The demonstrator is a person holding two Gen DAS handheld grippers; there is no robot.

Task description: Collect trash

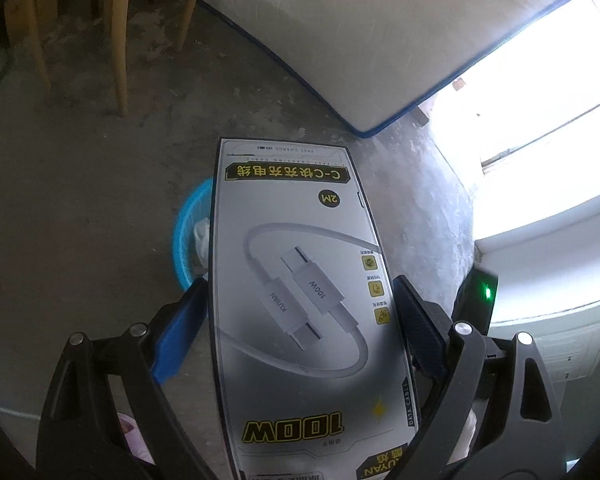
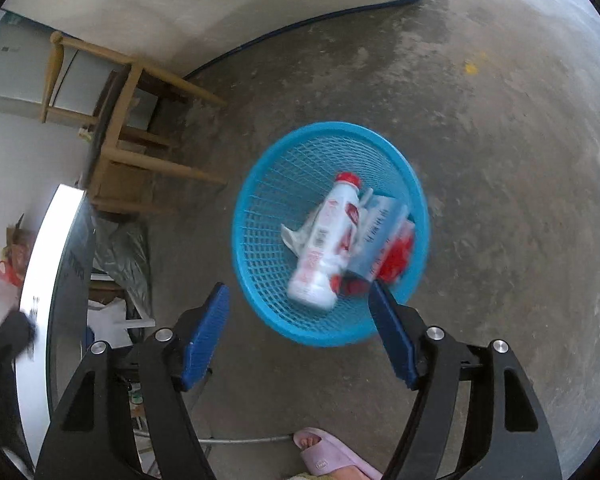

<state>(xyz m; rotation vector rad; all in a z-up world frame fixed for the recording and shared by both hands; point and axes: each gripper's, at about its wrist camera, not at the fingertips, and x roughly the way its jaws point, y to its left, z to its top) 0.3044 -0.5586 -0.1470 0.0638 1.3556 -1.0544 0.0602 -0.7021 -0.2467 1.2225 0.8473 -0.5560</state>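
The right gripper (image 2: 300,332) hangs over a round blue plastic mesh basket (image 2: 268,216) on the grey concrete floor (image 2: 500,160), its blue-padded jaws spread apart with nothing between them. In the basket lie a white plastic bottle with a red cap (image 2: 326,240) and a pale carton with red print (image 2: 384,236), touching. A wooden chair (image 2: 128,132) stands well apart to the left.
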